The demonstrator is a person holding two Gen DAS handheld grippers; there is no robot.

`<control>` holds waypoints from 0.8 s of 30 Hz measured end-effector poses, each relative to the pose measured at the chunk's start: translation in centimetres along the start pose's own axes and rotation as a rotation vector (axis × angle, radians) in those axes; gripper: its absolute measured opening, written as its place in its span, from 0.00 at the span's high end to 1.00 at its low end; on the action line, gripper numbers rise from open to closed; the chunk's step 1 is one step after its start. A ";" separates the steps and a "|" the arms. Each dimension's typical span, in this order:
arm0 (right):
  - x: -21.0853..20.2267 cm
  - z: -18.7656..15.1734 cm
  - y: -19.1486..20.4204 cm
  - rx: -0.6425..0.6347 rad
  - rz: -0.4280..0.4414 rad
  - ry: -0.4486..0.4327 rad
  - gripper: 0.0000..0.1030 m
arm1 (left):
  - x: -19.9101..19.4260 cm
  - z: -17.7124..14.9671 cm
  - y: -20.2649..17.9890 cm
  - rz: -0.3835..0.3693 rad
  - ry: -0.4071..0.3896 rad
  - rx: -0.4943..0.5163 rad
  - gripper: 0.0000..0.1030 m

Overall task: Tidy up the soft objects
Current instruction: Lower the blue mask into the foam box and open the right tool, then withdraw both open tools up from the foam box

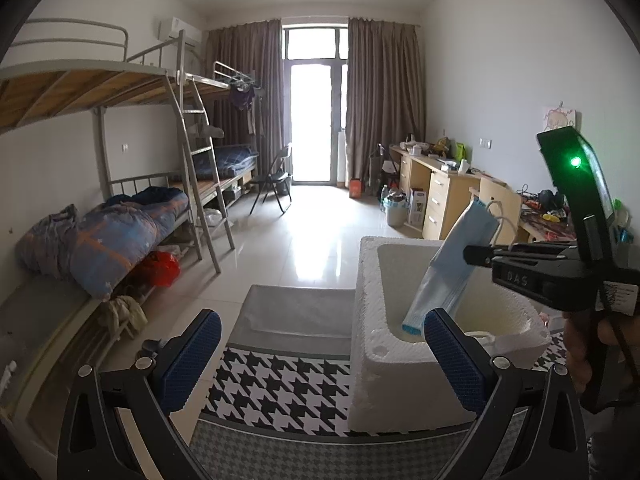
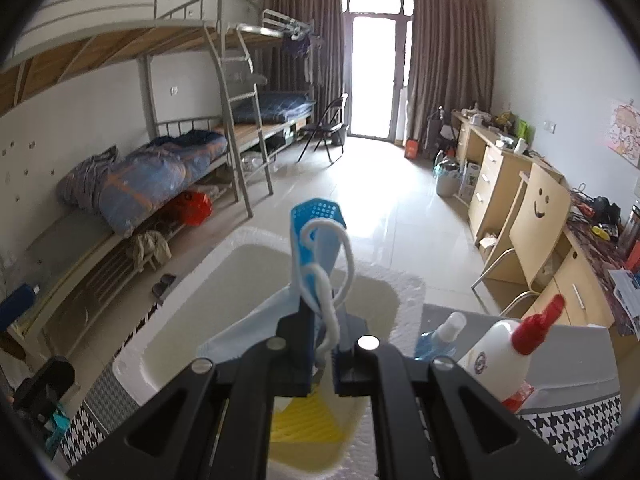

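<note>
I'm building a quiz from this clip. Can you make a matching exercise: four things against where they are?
1. mask
2. yellow cloth
3. red-capped bottle
4. left claw

a. at the bottom of the foam box
b. open, holding nothing
c. pinched in the right claw
d. beside the box, next to a blue bottle

Pairs: 1-c, 2-a, 3-d, 4-b

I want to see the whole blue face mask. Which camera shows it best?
The left wrist view: the blue face mask hangs side-on from the right gripper above the white foam box. The right wrist view shows only its bunched edge and ear loops, end-on.
</note>
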State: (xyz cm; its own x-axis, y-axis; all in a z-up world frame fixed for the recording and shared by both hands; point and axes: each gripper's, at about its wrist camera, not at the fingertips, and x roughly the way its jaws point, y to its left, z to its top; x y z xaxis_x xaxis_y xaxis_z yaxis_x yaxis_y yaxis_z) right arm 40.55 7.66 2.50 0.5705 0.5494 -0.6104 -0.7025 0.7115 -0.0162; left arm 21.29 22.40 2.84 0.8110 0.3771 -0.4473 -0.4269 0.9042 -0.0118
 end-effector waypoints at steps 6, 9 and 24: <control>1.3 -0.1 0.7 -0.023 0.025 0.062 0.77 | 0.3 -0.2 0.3 -0.004 0.010 -0.007 0.01; 1.4 -0.2 0.9 -0.027 0.023 0.067 0.42 | 0.4 -0.2 0.3 -0.008 0.013 -0.005 0.01; -0.6 -0.2 0.2 -0.022 0.031 0.034 0.38 | 0.2 -0.2 0.0 -0.018 0.008 -0.001 0.01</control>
State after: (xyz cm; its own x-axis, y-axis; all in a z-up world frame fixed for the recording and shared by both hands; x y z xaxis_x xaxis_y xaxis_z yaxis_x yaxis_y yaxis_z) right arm 39.95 7.33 2.71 0.5339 0.5552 -0.6378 -0.7289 0.6845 -0.0143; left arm 21.34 22.45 2.63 0.8155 0.3589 -0.4540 -0.4127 0.9106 -0.0213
